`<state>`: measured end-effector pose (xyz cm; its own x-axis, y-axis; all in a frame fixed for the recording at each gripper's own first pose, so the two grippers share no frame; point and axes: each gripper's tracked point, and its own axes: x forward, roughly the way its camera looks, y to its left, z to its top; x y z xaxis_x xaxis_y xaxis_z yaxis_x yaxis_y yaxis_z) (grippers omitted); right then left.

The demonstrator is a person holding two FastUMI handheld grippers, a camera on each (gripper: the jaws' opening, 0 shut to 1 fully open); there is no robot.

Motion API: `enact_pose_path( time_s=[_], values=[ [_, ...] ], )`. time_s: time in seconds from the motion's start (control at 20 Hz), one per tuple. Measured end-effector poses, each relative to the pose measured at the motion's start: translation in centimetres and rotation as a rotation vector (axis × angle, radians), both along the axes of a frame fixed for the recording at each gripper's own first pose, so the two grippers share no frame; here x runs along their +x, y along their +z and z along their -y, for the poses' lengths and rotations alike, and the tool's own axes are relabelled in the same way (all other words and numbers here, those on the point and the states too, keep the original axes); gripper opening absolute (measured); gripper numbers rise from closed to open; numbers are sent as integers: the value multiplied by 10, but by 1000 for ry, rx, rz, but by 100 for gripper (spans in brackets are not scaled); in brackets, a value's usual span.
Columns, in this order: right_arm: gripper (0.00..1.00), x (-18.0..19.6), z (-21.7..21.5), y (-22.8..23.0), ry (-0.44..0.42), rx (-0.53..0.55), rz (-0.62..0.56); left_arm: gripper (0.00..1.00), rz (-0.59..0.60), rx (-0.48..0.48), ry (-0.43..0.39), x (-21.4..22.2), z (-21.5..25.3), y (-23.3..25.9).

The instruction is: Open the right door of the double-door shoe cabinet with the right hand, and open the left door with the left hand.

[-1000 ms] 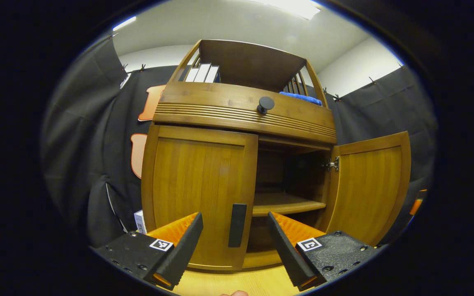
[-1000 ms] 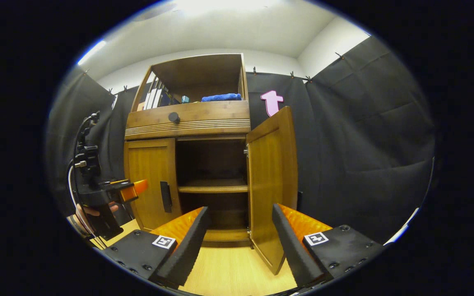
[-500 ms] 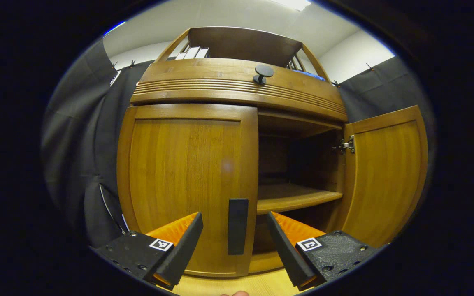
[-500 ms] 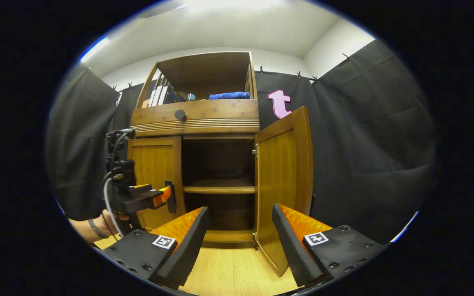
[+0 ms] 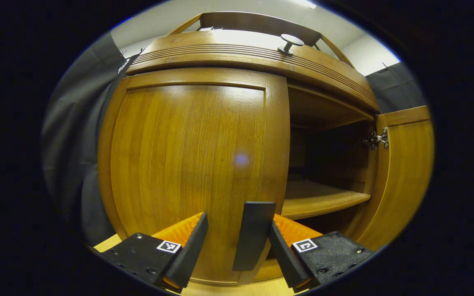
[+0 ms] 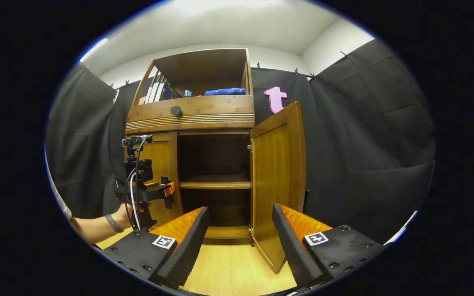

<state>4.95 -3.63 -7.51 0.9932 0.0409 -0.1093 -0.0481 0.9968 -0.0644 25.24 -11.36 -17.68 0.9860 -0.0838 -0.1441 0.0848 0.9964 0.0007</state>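
Left gripper view, lower centre: left hand-held gripper [image 5: 237, 246] spread wide, straddling the black vertical bar handle [image 5: 252, 234] of the closed brown wooden left door [image 5: 187, 160], right finger [image 5: 286, 257] nearly touching, nothing clamped. Right of frame: brown wooden right door [image 5: 401, 176] standing swung out, wooden inner shelf [image 5: 319, 199] showing.

Right gripper view, lower centre: right hand-held gripper [image 6: 239, 242] released, grasping nothing, hovering over the light wood floor [image 6: 233, 271] just beside the swung-out right door [image 6: 276, 181].

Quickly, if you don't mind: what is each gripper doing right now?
Left gripper: open, fingers either side of the left door's black handle, not clamped.
Right gripper: open, holding nothing, before the open right door.
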Motion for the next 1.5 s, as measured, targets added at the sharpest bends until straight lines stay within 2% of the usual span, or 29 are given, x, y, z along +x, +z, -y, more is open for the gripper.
enact_pose_path(
  time_s=[0.1, 0.15, 0.2, 0.25, 0.3, 0.4, 0.45, 0.5, 0.55, 0.7, 0.75, 0.9, 1.1, 1.25, 1.5],
  values=[
    [93, 2, 6, 2, -3, 4, 5, 83, 2, 9, -17, -1, 5, 0],
    [92, 2, 9, 1, -2, 9, 3, 77, -2, -4, -34, 1, 11, -2],
    [98, 2, 10, 0, 0, 15, 1, 63, -18, -22, -53, 0, 19, -5],
    [98, 3, 9, 1, 1, 19, 2, 48, -13, -18, -35, -1, 20, -7],
    [92, 2, 10, 0, 4, 22, 3, 33, -17, 11, -27, -1, 19, -6],
    [93, 0, 11, -2, 8, 24, 3, 29, -15, 34, -22, -3, 18, -4],
    [93, -2, 11, -3, 9, 26, 2, 29, -13, 27, -20, -3, 19, -4],
    [98, -4, 12, -4, 11, 27, 2, 30, -10, 19, -19, -5, 18, -4],
    [93, -6, 13, -4, 11, 27, 4, 30, -6, 22, -21, -7, 18, -3],
    [93, -5, 16, -4, 9, 35, 8, 29, -14, 51, -28, -25, 13, -1],
    [98, -6, 16, -4, 12, 40, 9, 29, -14, 43, -29, -34, 10, 1],
    [99, -5, 14, -6, 26, 45, 5, 27, 0, 29, -31, -63, 1, 12],
    [99, -4, 1, -14, 62, 49, -18, 28, -26, 73, -40, -100, -17, 20],
    [99, -6, -12, -19, 84, 55, -31, 27, -46, 44, -47, -117, -29, 24],
    [99, -11, -40, -25, 120, 30, -42, 28, -56, 73, -25, -153, -66, 34]
  ],
)
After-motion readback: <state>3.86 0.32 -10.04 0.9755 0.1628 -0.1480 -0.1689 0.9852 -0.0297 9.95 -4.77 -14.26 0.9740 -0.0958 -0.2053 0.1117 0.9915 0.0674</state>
